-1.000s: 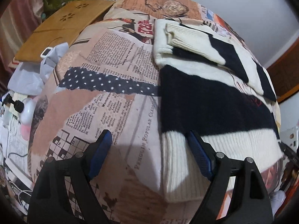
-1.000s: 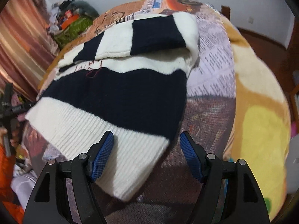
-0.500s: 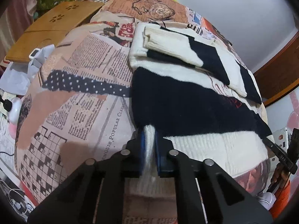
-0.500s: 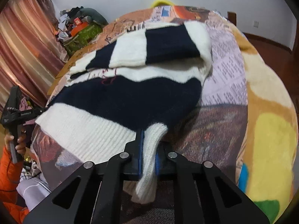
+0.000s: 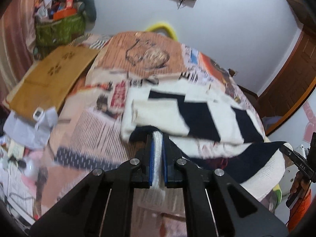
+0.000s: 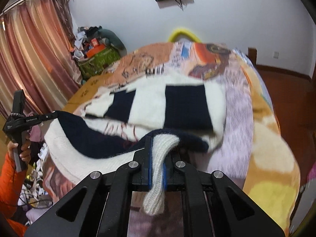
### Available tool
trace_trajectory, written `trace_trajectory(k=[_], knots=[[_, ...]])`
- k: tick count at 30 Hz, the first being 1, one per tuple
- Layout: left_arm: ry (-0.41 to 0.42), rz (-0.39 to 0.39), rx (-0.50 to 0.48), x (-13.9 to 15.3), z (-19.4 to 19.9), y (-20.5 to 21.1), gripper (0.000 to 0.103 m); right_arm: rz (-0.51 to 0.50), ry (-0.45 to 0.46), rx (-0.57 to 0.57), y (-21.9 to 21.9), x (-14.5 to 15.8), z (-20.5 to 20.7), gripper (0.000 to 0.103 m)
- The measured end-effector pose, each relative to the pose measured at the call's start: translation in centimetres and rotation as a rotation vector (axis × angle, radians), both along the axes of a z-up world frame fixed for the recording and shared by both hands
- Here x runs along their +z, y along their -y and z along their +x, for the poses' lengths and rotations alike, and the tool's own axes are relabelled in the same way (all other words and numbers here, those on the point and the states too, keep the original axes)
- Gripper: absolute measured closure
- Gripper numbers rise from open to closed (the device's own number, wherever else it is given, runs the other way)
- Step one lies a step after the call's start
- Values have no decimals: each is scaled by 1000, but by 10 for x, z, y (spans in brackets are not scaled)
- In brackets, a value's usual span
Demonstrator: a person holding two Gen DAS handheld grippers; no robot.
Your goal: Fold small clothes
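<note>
1. Both hem corners are up off the bed now; a second ago the jaws stood wide over the flat white hem, since then they have closed on it and lifted, and the near edge of the sweater (image 5: 199, 118) hangs between the two grips.
2. Left hand-held gripper (image 5: 157, 138): jaws nearly shut, blue pads pinching a thin fold of white ribbed hem, cloth sticking out behind the pads.
3. Right hand-held gripper (image 6: 157, 144): same, jaws nearly shut on the other hem corner, a tail of white rib drooping down past the pads.
4. Sweater lies on the bed (image 6: 266, 118), on the newspaper-print cover (image 5: 94, 130); striped black and white, sleeves already folded across the chest at the far end.
5. Key relation: the body runs straight away from both grippers toward the far wall, collar end farthest, hem end in the jaws. Long axis is along the pointing line of both grippers, not across it.
6. Hem edge spans sideways between the grips and sags a little in the middle; seen from the right wrist, the left grip holds its corner at about the same height.
7. Neither hand is nearer the target, as far as I can tell: the folded sleeves lie ahead of both about equally.
8. Likely next: carry both corners forward together over the sleeves and lay the hem near the collar. Frames blurred, exact collar edge unclear.
</note>
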State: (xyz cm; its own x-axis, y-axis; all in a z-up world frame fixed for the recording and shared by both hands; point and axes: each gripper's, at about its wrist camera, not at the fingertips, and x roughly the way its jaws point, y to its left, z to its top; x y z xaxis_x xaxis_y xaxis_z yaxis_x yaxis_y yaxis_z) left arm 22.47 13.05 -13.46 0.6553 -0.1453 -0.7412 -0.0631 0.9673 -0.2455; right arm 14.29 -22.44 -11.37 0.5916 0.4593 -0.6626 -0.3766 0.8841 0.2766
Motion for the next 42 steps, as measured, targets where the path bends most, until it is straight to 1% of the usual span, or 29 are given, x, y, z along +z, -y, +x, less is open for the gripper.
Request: trace_trajectory(k=[2,5,8,11,14,15,17,20,24,26,29,31,32,33,34,35,36,37,39,42], knots=[[15,17,-7,6,14,5,97,-1,15,0,-1,6,13,97],[24,67,-7,12,48,13,97,-8,32,1,-3,14,36,97],[11,122,13,5,83,17,97,-16,34,-1,-4,15,62,97],[-23,133,42,-10,117,12,97,-28,18,-18,-5,11,93,97],[-82,143,88,-37,154,0,97,-33,-24,-40,-4,-3,129,97],[-95,144,96,-44,160,-3,97,-32,-40,-46,-2,-7,137,97],[-141,129,118,-65,180,-14,97,-38,-71,-61,-1,-19,155,97],[-184,119,136,-88,195,-24,97,-36,-124,-83,3,-39,178,97],[-218,94,125,-106,203,-31,96,-15,-168,-85,8,-49,193,97],[-213,96,119,-105,203,-30,94,5,-177,-81,10,-47,193,95],[-181,143,115,-90,198,-25,91,-2,-176,-68,12,-37,189,92],[-147,185,106,-73,192,-22,88,-20,-158,-63,12,-27,183,88],[-128,207,99,-63,187,-19,83,-26,-147,-61,12,-24,181,85],[-115,219,95,-56,183,-17,75,-36,-132,-59,12,-18,176,83],[-100,226,88,-48,179,-15,70,-49,-115,-60,11,-12,170,77],[-83,229,78,-41,173,-13,62,-65,-94,-69,11,-8,166,64],[-61,227,65,-32,165,-10,56,-85,-55,-85,12,-1,159,56],[-49,225,57,-27,160,-7,53,-99,-18,-96,12,5,153,46],[-31,229,31,-18,148,-1,48,-119,30,-95,12,16,141,44],[-24,240,-12,-15,131,13,37,-99,30,-63,11,22,128,44]])
